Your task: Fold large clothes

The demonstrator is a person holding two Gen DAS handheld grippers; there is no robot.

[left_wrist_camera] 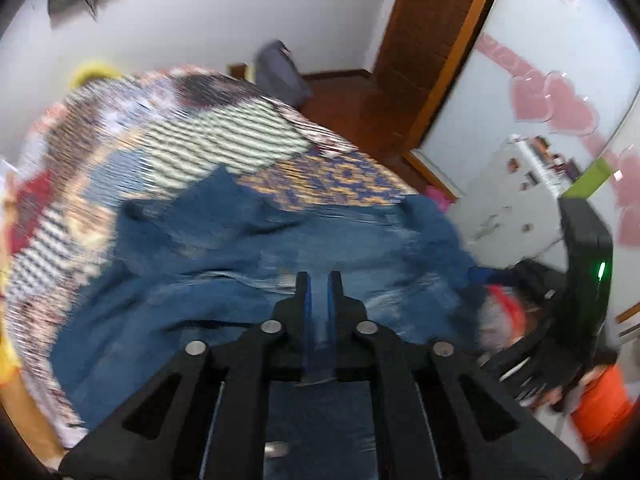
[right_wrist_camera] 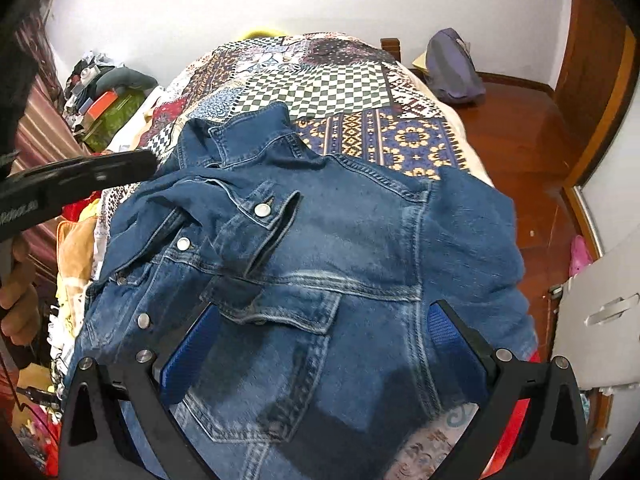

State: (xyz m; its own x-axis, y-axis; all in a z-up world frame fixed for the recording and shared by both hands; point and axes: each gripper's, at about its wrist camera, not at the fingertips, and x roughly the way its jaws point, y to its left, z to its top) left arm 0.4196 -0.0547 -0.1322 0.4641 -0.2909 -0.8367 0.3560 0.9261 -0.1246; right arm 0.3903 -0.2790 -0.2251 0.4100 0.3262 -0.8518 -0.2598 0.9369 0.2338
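Patchwork bedspread [right_wrist_camera: 340,92] fills the bed, running 6 to 12 o'clock in the right wrist view. On it, near end, lies the denim jacket [right_wrist_camera: 328,248], front up: collar [right_wrist_camera: 256,136] at approx 11 o'clock, hem toward 6, so long axis runs 6–12, straight away from the tongs. One sleeve [right_wrist_camera: 256,248] is already thrown across the chest w/ its cuff near centre; the other shoulder hangs toward 3 o'clock over the bed edge.

Right gripper [right_wrist_camera: 320,344] sits directly over the lower front, jaws wide apart, blue pads either side of the chest pocket, nothing pinched. It's the nearer tool for the 3 o'clock side.

Left gripper [left_wrist_camera: 319,296] is blurred; jaws nearly together, a narrow gap w/ denim seen through it. Can't tell if cloth is pinched. In the right view its black body [right_wrist_camera: 76,184] comes in at 9 o'clock, tip by the collar side, a hand [right_wrist_camera: 18,292] below it.

Likely next: fold the 3 o'clock side inward across the long axis, right tool leading.
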